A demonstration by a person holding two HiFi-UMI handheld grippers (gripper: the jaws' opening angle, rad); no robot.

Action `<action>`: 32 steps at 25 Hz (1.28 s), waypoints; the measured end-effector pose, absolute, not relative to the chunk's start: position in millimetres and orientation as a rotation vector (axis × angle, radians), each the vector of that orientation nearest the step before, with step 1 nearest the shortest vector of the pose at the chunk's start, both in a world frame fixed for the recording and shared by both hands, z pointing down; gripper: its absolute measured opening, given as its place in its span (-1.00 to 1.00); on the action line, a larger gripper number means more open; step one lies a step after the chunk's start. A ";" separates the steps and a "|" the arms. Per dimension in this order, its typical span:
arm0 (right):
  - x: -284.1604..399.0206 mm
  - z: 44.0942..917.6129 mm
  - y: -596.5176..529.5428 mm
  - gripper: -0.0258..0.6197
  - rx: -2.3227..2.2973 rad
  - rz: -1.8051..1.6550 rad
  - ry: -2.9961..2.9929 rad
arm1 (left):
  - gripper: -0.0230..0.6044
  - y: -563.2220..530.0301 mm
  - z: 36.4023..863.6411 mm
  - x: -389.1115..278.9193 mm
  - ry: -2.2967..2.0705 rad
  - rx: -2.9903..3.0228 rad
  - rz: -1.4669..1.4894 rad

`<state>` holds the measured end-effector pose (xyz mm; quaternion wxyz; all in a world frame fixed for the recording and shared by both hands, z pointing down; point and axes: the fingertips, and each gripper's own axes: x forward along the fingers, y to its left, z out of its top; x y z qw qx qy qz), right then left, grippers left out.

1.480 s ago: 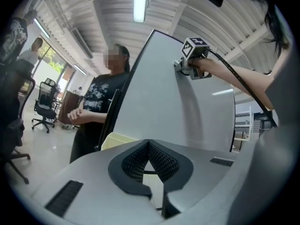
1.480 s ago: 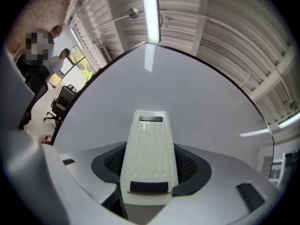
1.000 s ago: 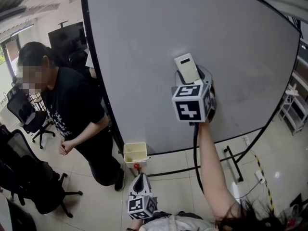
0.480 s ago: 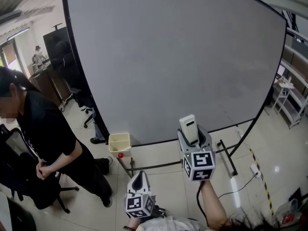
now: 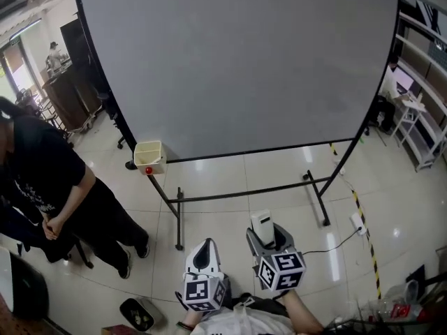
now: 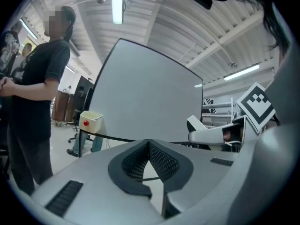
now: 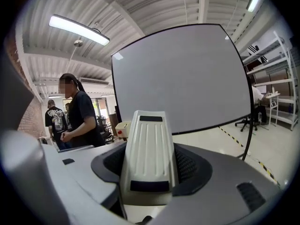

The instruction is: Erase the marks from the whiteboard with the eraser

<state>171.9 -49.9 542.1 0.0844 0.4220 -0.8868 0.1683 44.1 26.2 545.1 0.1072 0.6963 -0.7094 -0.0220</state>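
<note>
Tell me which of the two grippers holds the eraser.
The right gripper: its jaws clamp the white eraser, away from the whiteboard. The left gripper has its jaws together with nothing between them.

No readable text, labels or numbers anywhere in view.

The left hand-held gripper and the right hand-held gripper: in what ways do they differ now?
The right hand-held gripper is shut on the white eraser; the left hand-held gripper holds nothing. The right one's jaws stand apart around the eraser; the left one's are closed together. Both point toward the whiteboard, without touching it.
</note>
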 end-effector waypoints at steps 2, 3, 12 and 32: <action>177.0 556.4 -24.7 -0.04 1.229 0.569 -2.626 | -0.97 43.5 541.6 50.0 -2.101 2.067 -0.014; 176.6 560.0 -15.7 -0.04 1.216 0.582 -2.627 | -0.97 49.7 540.1 47.7 -2.117 2.064 0.001; 173.2 544.9 13.0 -0.05 1.197 0.523 -2.641 | -0.97 72.6 523.6 32.9 -2.185 2.023 -0.030; 174.9 551.4 19.3 -0.06 1.225 0.482 -2.574 | -0.97 71.7 524.1 38.5 -2.123 2.061 -0.037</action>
